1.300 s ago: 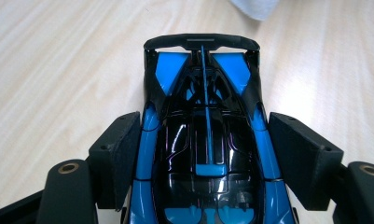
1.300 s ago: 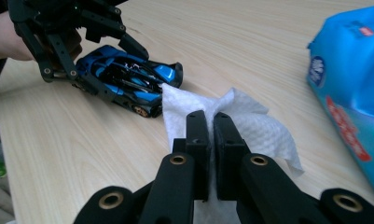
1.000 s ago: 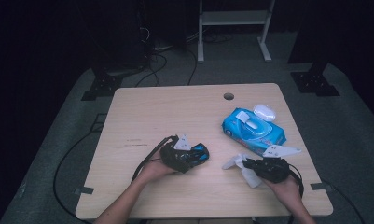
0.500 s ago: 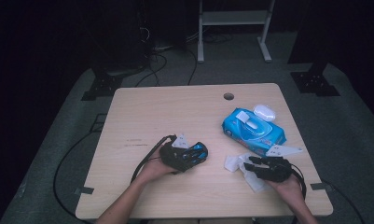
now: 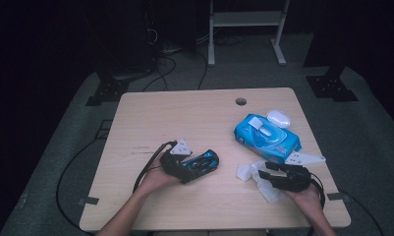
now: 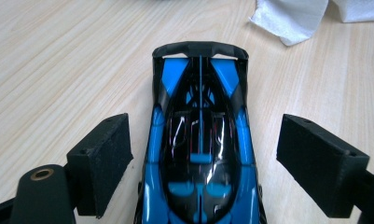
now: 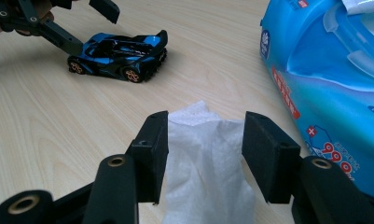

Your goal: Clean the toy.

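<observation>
Car (image 6: 201,154), a blue and black toy, stands on its wheels on the table (image 5: 184,118), left of the middle, between the jaws of the left gripper (image 5: 197,164). Those jaws have just been opening: in the left gripper view both pads stand clear of the car's sides, with bare wood showing in the gaps, so the car is released.

The right gripper (image 7: 205,154) lies low near the table's right front, and its jaws have also just been opening. A crumpled white wipe (image 7: 203,158) lies between them on the wood; the pads flank it, and whether they touch it I cannot tell.

Just behind the wipe sits the blue pack (image 5: 266,137) of wipes, flat on the table. Its lid (image 5: 261,125) is flipped up, and in the right gripper view a bit of white sheet shows at the opening. A small white case (image 5: 279,118) rests just beside the pack's far end.
</observation>
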